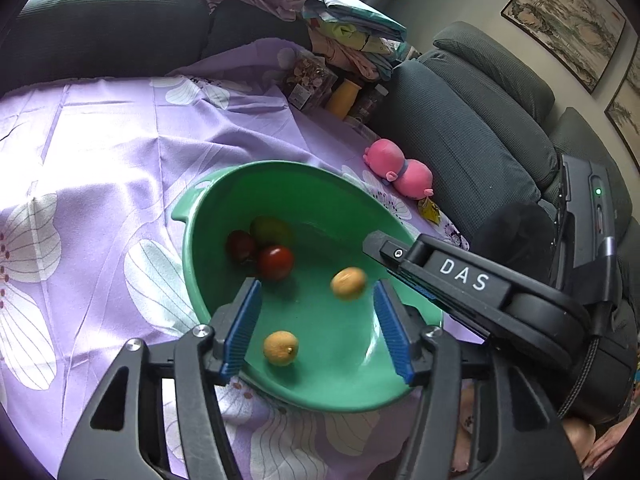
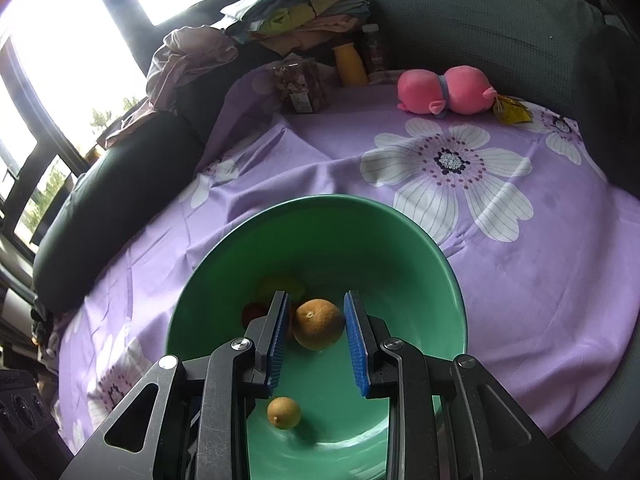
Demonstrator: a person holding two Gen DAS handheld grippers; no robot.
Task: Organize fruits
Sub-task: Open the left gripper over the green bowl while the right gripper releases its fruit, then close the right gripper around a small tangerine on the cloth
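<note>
A round green plastic bowl (image 1: 320,384) is sitting on a purple cloth printed with white flowers (image 1: 100,140), and it is holding five fruits. Going left to right in the left wrist view, a dark red round fruit (image 1: 240,245) is lying against a yellow-green fruit (image 1: 272,230) and a glossy red tomato-like fruit (image 1: 275,262) at the far-left side of the bowl's floor; a small yellow-brown round fruit (image 1: 281,348) is resting nearer the camera, and a blurred tan round fruit (image 1: 349,283) is showing further right.

The left gripper (image 1: 316,328) is hovering over the near rim with its blue-padded jaws standing wide apart, gripping nothing; the small yellow-brown fruit is lying between and below them, closer to the left pad. The right gripper (image 2: 316,344), marked DAS in the left view, is reaching in over the bowl's right rim.

In the right wrist view, the tan round fruit (image 2: 318,323) is lying between the right gripper's jaws, which are spread wider than the fruit; gaps are showing on both sides. The small yellow-brown fruit (image 2: 284,412) is lying below them.

A pink plush toy (image 1: 398,173) is lying on the cloth well beyond the bowl.
</note>
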